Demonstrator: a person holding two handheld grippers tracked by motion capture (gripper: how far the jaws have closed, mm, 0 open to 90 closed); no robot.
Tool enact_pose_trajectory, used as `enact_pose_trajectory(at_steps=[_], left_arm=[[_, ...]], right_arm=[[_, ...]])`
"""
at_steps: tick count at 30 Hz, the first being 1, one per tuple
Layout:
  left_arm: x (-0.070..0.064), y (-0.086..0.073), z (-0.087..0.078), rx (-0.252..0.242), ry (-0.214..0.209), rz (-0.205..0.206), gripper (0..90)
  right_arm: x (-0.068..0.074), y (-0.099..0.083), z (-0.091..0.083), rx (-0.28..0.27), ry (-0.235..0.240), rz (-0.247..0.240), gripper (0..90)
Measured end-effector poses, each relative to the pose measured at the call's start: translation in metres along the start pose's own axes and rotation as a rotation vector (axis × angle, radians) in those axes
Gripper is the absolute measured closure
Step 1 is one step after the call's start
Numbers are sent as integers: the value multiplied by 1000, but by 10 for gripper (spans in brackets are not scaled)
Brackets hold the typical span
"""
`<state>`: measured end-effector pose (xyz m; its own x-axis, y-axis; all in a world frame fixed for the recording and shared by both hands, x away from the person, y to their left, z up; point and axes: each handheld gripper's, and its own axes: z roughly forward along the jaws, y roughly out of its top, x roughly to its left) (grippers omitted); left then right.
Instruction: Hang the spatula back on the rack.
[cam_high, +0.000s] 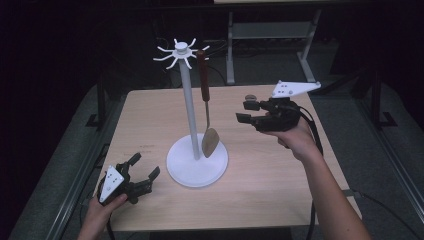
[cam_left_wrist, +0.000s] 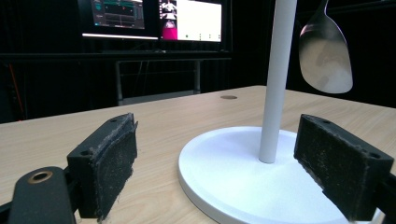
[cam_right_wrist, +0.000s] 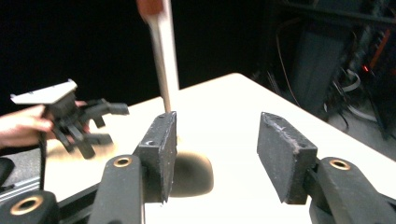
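Wooden-handled spatula (cam_high: 206, 107) hangs on the white rack (cam_high: 189, 107); right gripper (cam_high: 246, 111), jaws wide, must advance to grasp it; left gripper (cam_high: 145, 173) gapes.

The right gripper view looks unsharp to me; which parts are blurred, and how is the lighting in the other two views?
In the right gripper view the spatula is smeared, while the right gripper stays sharp. In the high view the table is lit but the room around it is dark. In the left gripper view the left gripper and stand are sharp; the screens glare.
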<state>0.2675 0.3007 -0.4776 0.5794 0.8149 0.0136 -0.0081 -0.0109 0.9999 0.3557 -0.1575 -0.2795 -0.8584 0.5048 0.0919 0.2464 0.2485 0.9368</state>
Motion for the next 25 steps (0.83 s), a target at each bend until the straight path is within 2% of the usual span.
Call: enact_pose_trajectory(at_steps=[3,13,19,22,25], left_arm=[[0,0,0,1,1,-1,125],[0,0,0,5,2,-1,126],[0,0,0,5,2,-2,126],[0,0,0,4,0,0,126],[0,0,0,5,0,0,126]], right_arm=[[-5,-21,-7,26,-32,19,445],[-20,-92,-23,126,-94,76,406],[-28,-138,-30,242,-137,121,399],[-30,-150,-31,266,-143,143,394],[-29,-152,-30,276,-141,152,383]])
